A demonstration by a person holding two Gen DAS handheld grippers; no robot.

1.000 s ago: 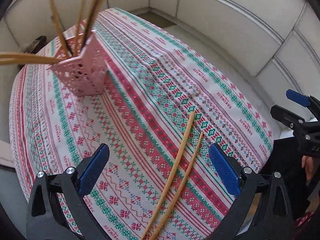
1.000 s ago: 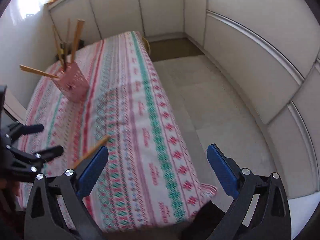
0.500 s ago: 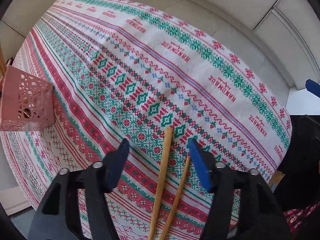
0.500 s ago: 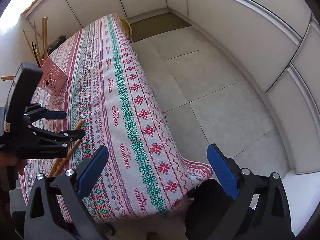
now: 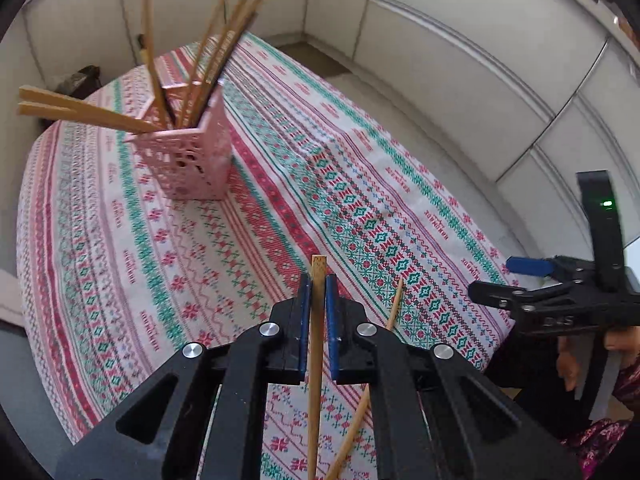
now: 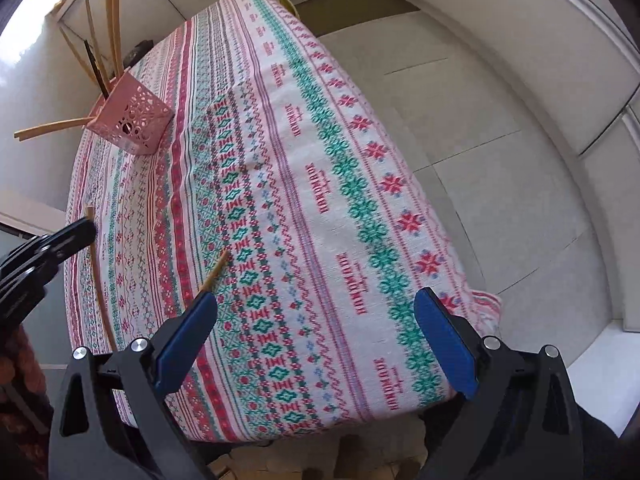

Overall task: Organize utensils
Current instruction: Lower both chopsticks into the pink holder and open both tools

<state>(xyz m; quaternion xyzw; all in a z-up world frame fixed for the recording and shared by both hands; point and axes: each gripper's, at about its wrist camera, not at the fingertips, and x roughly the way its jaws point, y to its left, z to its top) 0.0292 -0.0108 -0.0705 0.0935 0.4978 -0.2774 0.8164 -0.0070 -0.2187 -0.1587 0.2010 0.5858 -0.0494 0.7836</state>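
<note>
My left gripper (image 5: 316,292) is shut on a wooden chopstick (image 5: 317,344) and holds it above the patterned tablecloth (image 5: 256,240). A second chopstick (image 5: 394,308) lies on the cloth just to its right; it also shows in the right wrist view (image 6: 214,270). A pink perforated holder (image 5: 188,156) with several chopsticks stands at the far left of the table, also seen in the right wrist view (image 6: 134,118). My right gripper (image 6: 316,340) is open and empty over the near table edge. In the right wrist view the left gripper (image 6: 48,248) holds its chopstick (image 6: 96,276).
The table edge drops off to a tiled floor (image 6: 500,120) on the right. White panelled walls (image 5: 460,40) ring the room. The right gripper (image 5: 560,296) shows at the right of the left wrist view.
My left gripper closed on one of the two chopsticks and lifted it off the cloth, turning back toward the holder. The right gripper moved closer over the table edge.
</note>
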